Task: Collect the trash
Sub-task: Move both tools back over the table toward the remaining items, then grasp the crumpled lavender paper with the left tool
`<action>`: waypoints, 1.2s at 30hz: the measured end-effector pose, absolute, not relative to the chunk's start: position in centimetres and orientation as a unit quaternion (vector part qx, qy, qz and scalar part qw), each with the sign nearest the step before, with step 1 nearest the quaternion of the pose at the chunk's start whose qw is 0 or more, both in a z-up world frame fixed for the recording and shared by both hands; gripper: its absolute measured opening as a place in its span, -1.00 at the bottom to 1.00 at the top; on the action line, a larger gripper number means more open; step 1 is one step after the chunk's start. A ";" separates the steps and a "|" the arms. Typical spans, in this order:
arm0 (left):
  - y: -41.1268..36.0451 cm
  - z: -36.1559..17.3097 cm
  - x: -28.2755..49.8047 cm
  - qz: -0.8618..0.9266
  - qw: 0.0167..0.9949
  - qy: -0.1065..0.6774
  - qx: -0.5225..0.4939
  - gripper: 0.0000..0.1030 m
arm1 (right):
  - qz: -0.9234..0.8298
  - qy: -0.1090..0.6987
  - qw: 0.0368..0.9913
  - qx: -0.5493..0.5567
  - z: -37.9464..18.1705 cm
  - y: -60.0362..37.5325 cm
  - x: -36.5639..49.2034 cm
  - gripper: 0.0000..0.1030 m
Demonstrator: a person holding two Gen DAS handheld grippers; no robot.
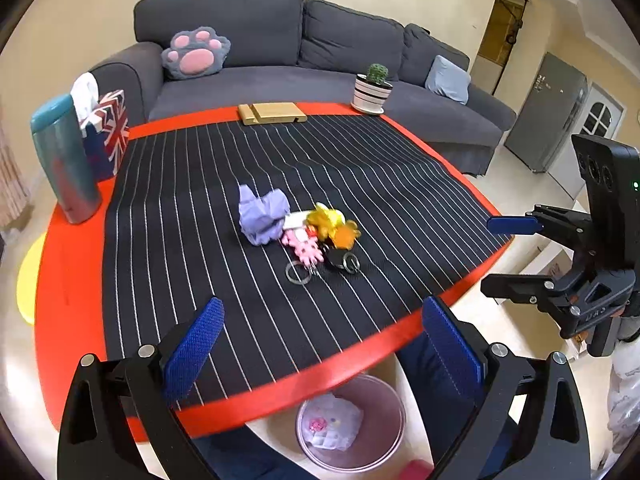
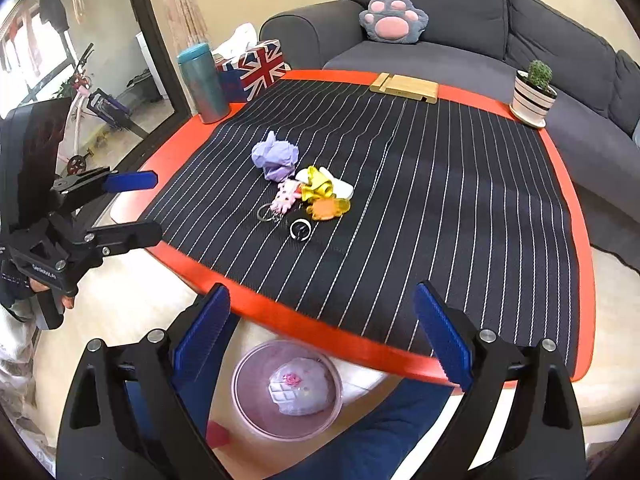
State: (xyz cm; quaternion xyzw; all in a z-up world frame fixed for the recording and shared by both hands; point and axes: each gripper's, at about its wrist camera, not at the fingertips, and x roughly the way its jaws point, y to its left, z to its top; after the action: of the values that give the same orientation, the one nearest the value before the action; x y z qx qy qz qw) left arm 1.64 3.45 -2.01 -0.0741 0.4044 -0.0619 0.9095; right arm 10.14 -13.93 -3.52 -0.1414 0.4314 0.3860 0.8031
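A crumpled lilac paper wad (image 1: 262, 214) (image 2: 276, 156) lies mid-table on the striped cloth, touching a bunch of key charms (image 1: 320, 236) (image 2: 312, 196) in pink, yellow and orange with metal rings. A pink waste bin (image 1: 352, 420) (image 2: 286, 390) stands on the floor below the table's near edge, with a white wrapper inside. My left gripper (image 1: 320, 344) (image 2: 134, 208) is open and empty above the near edge. My right gripper (image 2: 322, 338) (image 1: 508, 256) is open and empty too, over the bin and table edge.
On the red table (image 1: 68, 280) (image 2: 576, 208) stand a teal tumbler (image 1: 64, 160) (image 2: 202, 82), a Union Jack tissue box (image 1: 108, 132) (image 2: 256, 66), a wooden phone stand (image 1: 274, 113) (image 2: 404, 87) and a potted cactus (image 1: 372, 88) (image 2: 534, 92). A grey sofa (image 1: 280, 60) lies behind.
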 end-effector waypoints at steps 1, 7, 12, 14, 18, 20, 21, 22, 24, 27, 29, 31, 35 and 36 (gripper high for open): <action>3.6 -2.0 2.0 -0.062 0.909 0.405 -0.077 0.85 | 0.385 0.432 0.803 -0.142 -3.5 -13.8 10.3 0.78; 4.6 -2.3 4.6 -0.053 0.904 0.417 -0.075 0.85 | 0.381 0.436 0.801 -0.149 -3.4 -13.1 11.6 0.78; 5.7 -2.8 7.4 -0.041 0.896 0.436 -0.078 0.85 | 0.378 0.442 0.800 -0.150 -3.6 -13.0 12.3 0.78; 6.1 -3.0 8.6 -0.039 0.891 0.444 -0.081 0.85 | 0.377 0.444 0.799 -0.150 -3.7 -13.0 12.5 0.78; 6.6 -3.6 10.5 -0.033 0.883 0.460 -0.083 0.85 | 0.374 0.448 0.798 -0.150 -3.9 -13.2 12.7 0.78; 6.8 -3.9 11.3 -0.030 0.878 0.469 -0.085 0.85 | 0.373 0.449 0.798 -0.150 -4.0 -13.3 12.9 0.78; 6.9 -4.1 11.8 -0.031 0.875 0.475 -0.089 0.85 | 0.372 0.450 0.798 -0.150 -4.1 -13.4 13.0 0.78; 7.0 -4.3 12.1 -0.032 0.872 0.479 -0.092 0.85 | 0.372 0.451 0.797 -0.150 -4.1 -13.4 13.0 0.78; 7.2 -4.8 12.9 -0.028 0.867 0.489 -0.094 0.85 | 0.370 0.452 0.797 -0.151 -4.1 -13.5 13.1 0.78; 7.4 -5.6 13.9 -0.025 0.859 0.501 -0.108 0.85 | 0.370 0.452 0.797 -0.151 -4.1 -13.8 13.1 0.78; 7.5 -6.0 14.5 -0.024 0.854 0.506 -0.114 0.85 | 0.370 0.452 0.798 -0.151 -4.0 -13.8 13.1 0.78; 7.5 -6.3 14.9 -0.021 0.851 0.511 -0.115 0.85 | 0.369 0.452 0.798 -0.151 -4.0 -13.9 13.1 0.78; 7.6 -6.8 15.4 -0.016 0.847 0.518 -0.117 0.84 | 0.369 0.453 0.797 -0.151 -4.0 -14.1 13.3 0.78; 7.6 -6.8 15.4 -0.015 0.847 0.519 -0.118 0.84 | 0.369 0.454 0.797 -0.151 -4.0 -14.1 13.3 0.78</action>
State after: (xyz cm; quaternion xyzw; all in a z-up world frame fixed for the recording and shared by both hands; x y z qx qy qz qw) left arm 15.41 7.62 -6.83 -0.1180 0.5187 -0.0149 0.8467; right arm 13.35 -14.10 -4.03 -0.1512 0.4538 0.3685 0.7971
